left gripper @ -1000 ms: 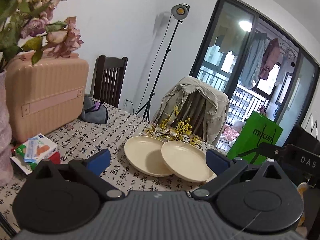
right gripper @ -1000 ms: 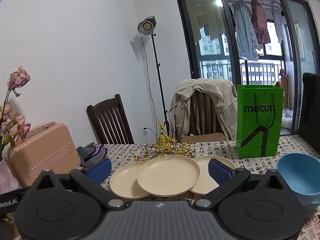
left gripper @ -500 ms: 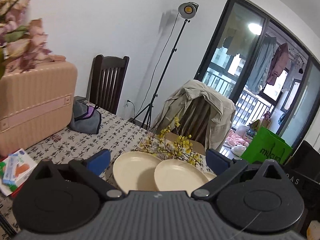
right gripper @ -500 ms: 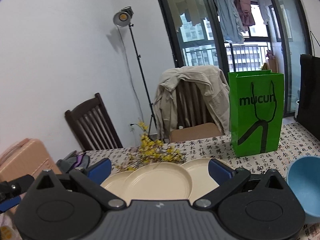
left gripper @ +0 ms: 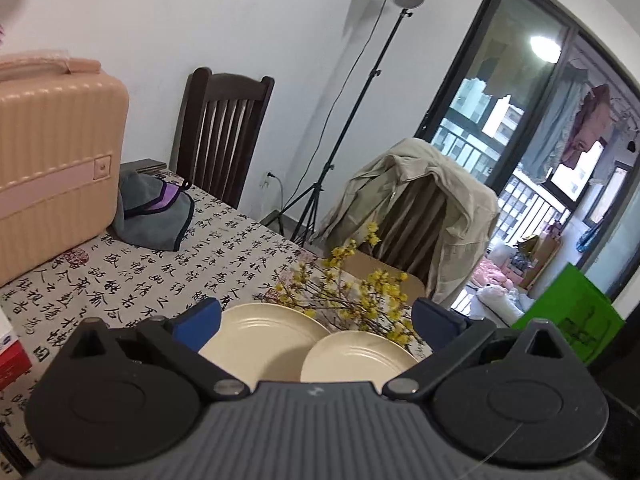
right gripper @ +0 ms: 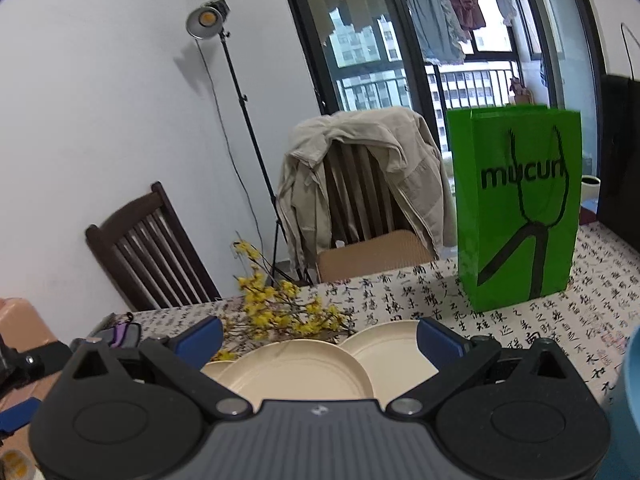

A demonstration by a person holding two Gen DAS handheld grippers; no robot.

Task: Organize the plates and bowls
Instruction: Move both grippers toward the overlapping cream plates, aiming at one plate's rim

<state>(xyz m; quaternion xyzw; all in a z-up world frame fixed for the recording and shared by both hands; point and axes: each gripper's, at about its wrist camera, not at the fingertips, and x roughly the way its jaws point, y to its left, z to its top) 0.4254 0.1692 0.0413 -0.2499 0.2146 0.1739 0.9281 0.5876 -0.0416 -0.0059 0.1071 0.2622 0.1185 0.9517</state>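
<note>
Three cream plates overlap on the patterned tablecloth. In the right wrist view the middle plate [right gripper: 296, 372] lies on top, with another plate [right gripper: 388, 352] to its right and a sliver of the left one [right gripper: 214, 368]. My right gripper [right gripper: 320, 338] is open just in front of them and holds nothing. The left wrist view shows the left plate [left gripper: 260, 340] and the middle plate [left gripper: 356, 356] partly hidden behind my open, empty left gripper [left gripper: 316, 322]. A blue bowl [right gripper: 628, 400] shows at the right edge.
A yellow flower branch [left gripper: 352, 300] lies just behind the plates. A pink suitcase [left gripper: 52, 184] and a grey cloth bag [left gripper: 154, 216] sit at the left. A green paper bag [right gripper: 520, 208] stands at the right. A jacket-draped chair [right gripper: 360, 184] is behind the table.
Both grippers have moved forward and lower toward the plates, which now sit close under the fingers and are partly hidden. Both grippers stay open.
</note>
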